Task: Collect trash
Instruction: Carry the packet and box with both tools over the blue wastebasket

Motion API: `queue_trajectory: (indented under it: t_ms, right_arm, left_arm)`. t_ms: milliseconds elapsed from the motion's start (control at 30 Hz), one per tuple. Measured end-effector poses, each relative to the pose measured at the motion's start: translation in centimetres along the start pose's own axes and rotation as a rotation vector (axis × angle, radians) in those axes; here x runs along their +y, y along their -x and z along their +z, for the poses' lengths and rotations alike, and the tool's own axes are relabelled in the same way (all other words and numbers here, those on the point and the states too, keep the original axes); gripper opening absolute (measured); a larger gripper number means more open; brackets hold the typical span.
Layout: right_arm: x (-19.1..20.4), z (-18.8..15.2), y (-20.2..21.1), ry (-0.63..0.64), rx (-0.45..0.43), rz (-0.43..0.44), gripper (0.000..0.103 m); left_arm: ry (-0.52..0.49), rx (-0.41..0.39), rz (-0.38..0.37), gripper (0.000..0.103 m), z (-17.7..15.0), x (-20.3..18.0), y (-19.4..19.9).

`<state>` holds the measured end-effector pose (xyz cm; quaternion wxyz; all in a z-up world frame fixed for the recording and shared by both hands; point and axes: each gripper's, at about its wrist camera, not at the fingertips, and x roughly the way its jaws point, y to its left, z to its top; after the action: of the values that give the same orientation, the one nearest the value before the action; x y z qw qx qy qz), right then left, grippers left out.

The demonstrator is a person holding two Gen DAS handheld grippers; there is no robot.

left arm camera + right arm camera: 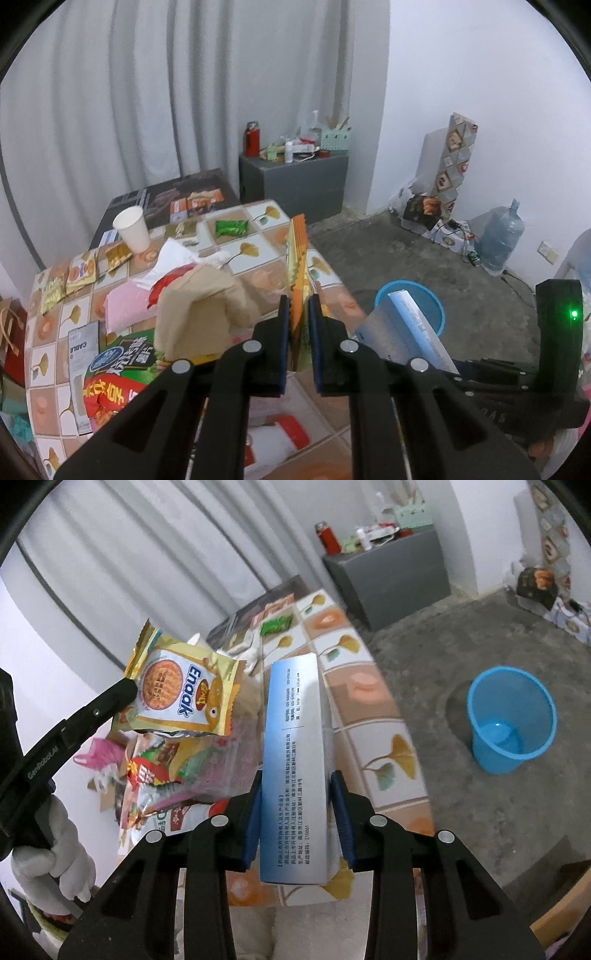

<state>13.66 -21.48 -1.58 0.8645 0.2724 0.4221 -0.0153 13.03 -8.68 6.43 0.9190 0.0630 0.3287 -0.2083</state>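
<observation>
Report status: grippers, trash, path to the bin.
Left gripper shut on Enaak snack packet. Right gripper shut on blue-white carton. Blue bin on floor beyond table, nothing in between.

My left tongs [298, 314]: pinched tight on a gold-and-orange snack packet [298, 258], seen edge-on, rising straight up between my blue pads [283, 332].
Table [266, 254]: tiled cloth with ginkgo leaves, directly below the packet.
Paper cup [132, 228]: upright at the table's far left corner.
Green wrapper [231, 228]: flat near the table's far edge, right of the cup.
Brown paper bag [201, 306]: crumpled, just left of my tongs, white tissue [177, 258] behind it.
Blue bin [410, 306]: on the floor right of the table.
Silver-blue box [406, 332]: in front of the bin, partly covering it.
Grey cabinet [295, 181]: beyond the table, cluttered on top.
</observation>
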Motion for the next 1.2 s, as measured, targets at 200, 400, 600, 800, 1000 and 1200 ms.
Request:
queue_trajectory:
  t_ms: [200,400,600,800,1000,1200]
  right_arm:
    - [-2.9,0.1,2.7,-0.050,-0.061,-0.029,0.032]
    - [-6.7,0.1,4.6,-0.130,-0.109,-0.064,0.032]
    - [-11.1,0.6,5.6,-0.227,-0.150,-0.113,0.032]
    - [-17.3,1.5,5.6,-0.335,-0.158,-0.175,0.032]
    - [-23.5,3.9,3.4,-0.424,-0.121,-0.203,0.032]
    - [-28.5,6.5,0.0,-0.498,-0.073,-0.214,0.033]
  left_arm:
    - [-0.030,-0.017,-0.038,0.010,1.1,-3.1,0.1]
    - [-0.070,-0.006,-0.100,0.010,2.1,-7.1,-1.4]
    - [-0.112,0.041,-0.165,0.010,2.9,-11.1,-4.4]
    - [-0.150,0.143,-0.225,0.010,3.2,-16.0,-10.3]
    - [-0.172,0.266,-0.283,0.010,3.3,-20.7,-18.6]
    - [-0.178,0.345,-0.302,0.010,3.2,-23.7,-25.6]
